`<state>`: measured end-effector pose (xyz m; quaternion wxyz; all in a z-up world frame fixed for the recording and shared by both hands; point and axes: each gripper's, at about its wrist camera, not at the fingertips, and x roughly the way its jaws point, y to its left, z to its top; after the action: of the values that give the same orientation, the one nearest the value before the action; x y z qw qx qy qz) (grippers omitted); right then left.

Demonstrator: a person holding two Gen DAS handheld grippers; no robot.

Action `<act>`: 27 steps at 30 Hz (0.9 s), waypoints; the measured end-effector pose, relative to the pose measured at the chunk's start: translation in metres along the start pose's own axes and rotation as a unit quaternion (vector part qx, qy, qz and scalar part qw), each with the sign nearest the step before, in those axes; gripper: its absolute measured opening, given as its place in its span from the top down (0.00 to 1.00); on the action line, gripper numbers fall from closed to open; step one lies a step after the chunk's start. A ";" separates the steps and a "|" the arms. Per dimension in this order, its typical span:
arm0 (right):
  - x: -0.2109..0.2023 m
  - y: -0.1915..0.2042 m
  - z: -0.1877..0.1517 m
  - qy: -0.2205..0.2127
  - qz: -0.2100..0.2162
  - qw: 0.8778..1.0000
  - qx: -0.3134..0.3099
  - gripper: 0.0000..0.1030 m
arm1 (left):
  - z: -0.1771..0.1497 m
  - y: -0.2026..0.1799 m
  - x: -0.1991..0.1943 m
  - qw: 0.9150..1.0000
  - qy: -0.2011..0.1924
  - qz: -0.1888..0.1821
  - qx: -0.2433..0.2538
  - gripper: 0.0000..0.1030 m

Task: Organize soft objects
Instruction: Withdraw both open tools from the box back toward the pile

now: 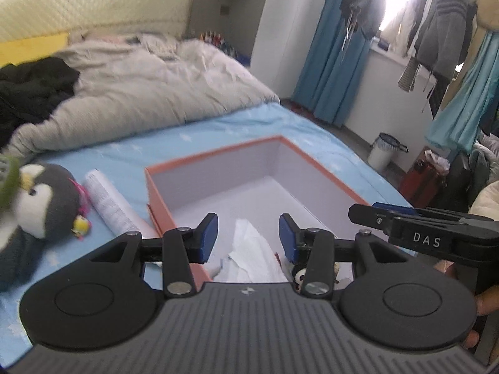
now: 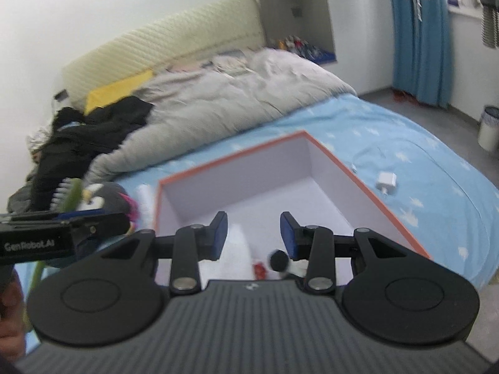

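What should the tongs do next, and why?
Probably swing the open left tongs left to grab the penguin plush. It lies on the blue sheet outside the orange box, which has room.

Left claw: jaws spread wide, blue pads facing each other, nothing between them. Right claw: same, jaws apart, empty. Both held level, side by side, pointing forward and slightly down. Each claw shows in the other's view: right claw at left view's right edge, bare fingers gripping underneath.
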<state>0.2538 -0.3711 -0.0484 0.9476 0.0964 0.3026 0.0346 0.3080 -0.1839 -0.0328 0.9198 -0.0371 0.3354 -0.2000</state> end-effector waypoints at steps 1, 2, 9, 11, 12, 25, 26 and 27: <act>-0.004 0.005 -0.001 -0.008 0.006 1.000 -0.001 0.61 | -0.001 0.001 -0.008 1.000 -0.003 0.003 -0.001 0.52; -0.006 0.010 -0.002 -0.011 0.010 1.000 -0.004 0.61 | -0.004 0.003 -0.017 1.000 -0.007 0.005 -0.003 0.52; -0.022 0.044 -0.012 -0.024 0.045 0.998 -0.032 0.61 | -0.026 0.022 -0.065 0.999 -0.030 0.022 -0.017 0.52; -0.026 0.051 -0.015 -0.025 0.053 0.998 -0.035 0.61 | -0.035 0.031 -0.077 0.999 -0.035 0.030 -0.024 0.52; -0.029 0.055 -0.017 -0.026 0.056 0.997 -0.038 0.61 | -0.039 0.035 -0.084 0.998 -0.037 0.035 -0.028 0.52; -0.045 0.107 -0.058 -0.024 0.100 0.992 -0.075 0.61 | -0.096 0.080 -0.131 0.995 -0.031 0.078 -0.055 0.52; -0.046 0.110 -0.061 -0.026 0.101 0.992 -0.074 0.61 | -0.099 0.083 -0.134 0.995 -0.032 0.082 -0.055 0.52; -0.047 0.112 -0.064 -0.025 0.105 0.991 -0.073 0.61 | -0.102 0.085 -0.137 0.994 -0.033 0.086 -0.056 0.52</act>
<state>0.1781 -0.2571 -0.0500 0.9503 0.0589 0.2641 0.1540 0.1773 -0.0451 -0.0467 0.9407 -0.0662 0.3173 -0.0999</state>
